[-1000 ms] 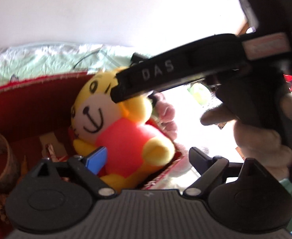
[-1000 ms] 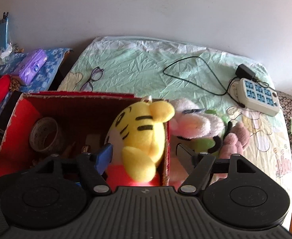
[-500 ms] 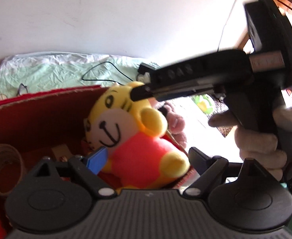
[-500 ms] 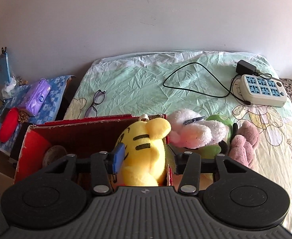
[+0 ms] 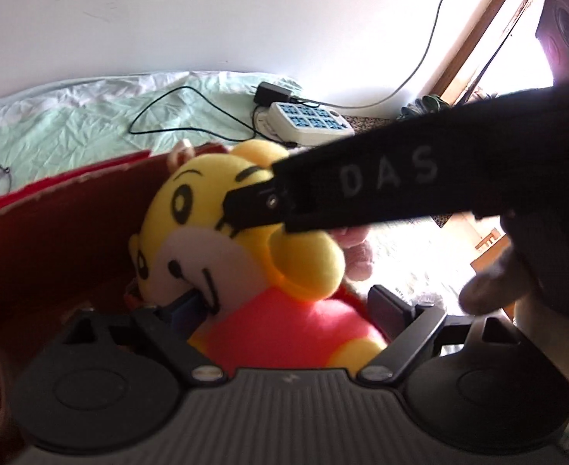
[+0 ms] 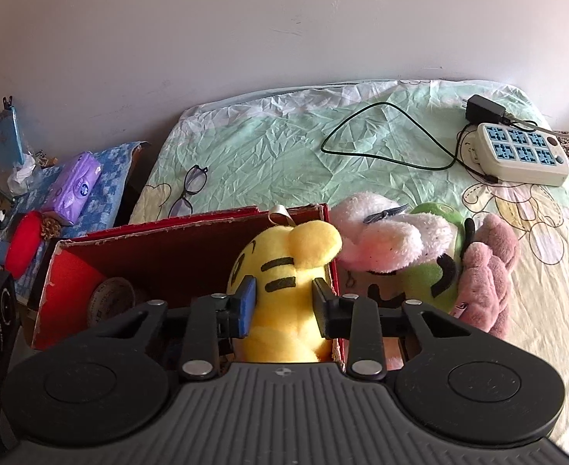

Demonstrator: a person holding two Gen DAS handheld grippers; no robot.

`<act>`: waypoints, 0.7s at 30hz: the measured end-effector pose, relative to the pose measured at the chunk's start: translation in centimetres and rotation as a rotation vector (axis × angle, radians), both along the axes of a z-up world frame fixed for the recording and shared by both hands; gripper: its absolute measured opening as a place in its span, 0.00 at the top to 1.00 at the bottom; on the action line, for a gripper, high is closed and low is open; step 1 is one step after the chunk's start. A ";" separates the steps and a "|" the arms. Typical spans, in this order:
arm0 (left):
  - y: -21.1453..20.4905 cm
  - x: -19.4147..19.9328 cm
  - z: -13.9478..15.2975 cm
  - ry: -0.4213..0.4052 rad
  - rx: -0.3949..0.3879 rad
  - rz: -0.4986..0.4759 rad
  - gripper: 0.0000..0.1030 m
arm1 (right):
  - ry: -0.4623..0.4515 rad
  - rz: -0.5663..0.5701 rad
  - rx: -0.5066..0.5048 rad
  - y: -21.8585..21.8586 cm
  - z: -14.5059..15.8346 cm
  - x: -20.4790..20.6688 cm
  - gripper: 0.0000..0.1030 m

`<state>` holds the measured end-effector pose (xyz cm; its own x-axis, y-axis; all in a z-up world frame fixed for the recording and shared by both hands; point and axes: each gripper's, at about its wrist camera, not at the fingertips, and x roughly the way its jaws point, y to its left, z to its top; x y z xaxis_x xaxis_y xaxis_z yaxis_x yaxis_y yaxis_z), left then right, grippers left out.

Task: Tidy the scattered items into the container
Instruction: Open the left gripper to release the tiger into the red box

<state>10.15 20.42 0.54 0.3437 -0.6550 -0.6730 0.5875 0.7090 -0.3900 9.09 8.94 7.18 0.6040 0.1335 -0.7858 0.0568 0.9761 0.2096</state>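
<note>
While my right gripper (image 6: 282,304) closes on the yellow tiger plush (image 6: 284,283), right wrist view shows both pads flanking the back of its head, plush between them, contact looks made or nearly made; can't confirm real squeeze yet. Plush sits upright at the right end of the red box (image 6: 191,228), against its right wall. Still out on the bed sheet (image 6: 284,147), just past that wall: a white-pink plush (image 6: 381,238), a green plush (image 6: 435,267) and a mauve plush (image 6: 486,267), bunched and touching. Glasses (image 6: 191,190) and power strip (image 6: 521,155) lie further back. Tape roll (image 6: 110,302) is in the box's left end. Left wrist view: my left gripper (image 5: 284,306) stands wide, plush body between the fingers; left pad looks to be against its chin, right pad clear, nothing clamped. Only this view shows the plush's face and red shirt, plus the right gripper's finger (image 5: 253,209) across its head and the hand (image 5: 517,290) holding that tool. Only the right view shows the leftover toys and the box's extent. Handling guess: light, soft, squashy, no break risk; fabric grippy but compresses, so the head may slip out. Better to bite low at the neck or torso.
</note>
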 end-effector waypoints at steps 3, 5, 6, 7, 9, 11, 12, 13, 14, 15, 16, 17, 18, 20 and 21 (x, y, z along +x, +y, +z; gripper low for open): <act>-0.4 0.4 -0.1 0.023 0.005 -0.003 0.14 | -0.001 -0.008 -0.011 0.1 -0.3 0.4 0.68; 0.1 0.5 -0.3 0.048 -0.012 0.005 0.14 | 0.004 -0.014 -0.007 0.1 -0.7 0.9 0.68; 0.4 0.6 -0.3 0.060 -0.024 0.010 0.14 | 0.007 -0.011 -0.002 0.1 -0.7 1.0 0.68; 0.6 0.4 -0.2 0.062 -0.025 0.022 0.14 | 0.005 -0.008 -0.004 0.2 -0.6 1.1 0.66; 1.1 0.2 0.0 0.057 -0.024 0.028 0.14 | -0.003 0.000 -0.011 0.2 -0.5 1.0 0.61; 1.8 0.1 0.1 0.068 -0.039 0.037 0.14 | -0.006 -0.005 -0.005 0.0 -0.5 0.9 0.60; 2.1 0.0 0.2 0.071 -0.043 0.044 0.14 | -0.006 -0.009 0.003 -0.1 -0.4 0.9 0.57; 2.4 -0.2 0.3 0.071 -0.046 0.052 0.14 | -0.007 -0.013 0.014 -0.2 -0.3 0.9 0.56; 2.7 -0.5 0.5 0.063 -0.047 0.058 0.14 | -0.012 -0.017 0.022 -0.3 -0.1 0.8 0.55; 2.9 -0.8 0.8 0.051 -0.045 0.062 0.14 | -0.022 -0.022 0.026 -0.4 0.2 0.6 0.54; 3.0 -1.2 1.0 0.038 -0.043 0.067 0.14 | -0.034 -0.026 0.026 -0.5 0.6 0.4 0.53; 3.2 -1.6 1.4 0.022 -0.040 0.075 0.14 | -0.045 -0.029 0.026 -0.6 0.9 0.2 0.53; 3.2 -1.9 1.9 0.009 -0.042 0.081 0.14 | -0.057 -0.030 0.028 -0.7 1.3 -0.1 0.53; 3.3 -2.5 2.8 -0.008 -0.044 0.091 0.14 | -0.072 -0.032 0.024 -1.0 1.8 -0.6 0.53; 3.2 -2.7 3.1 -0.016 -0.030 0.100 0.14 | -0.074 -0.034 0.017 -1.1 1.9 -0.8 0.53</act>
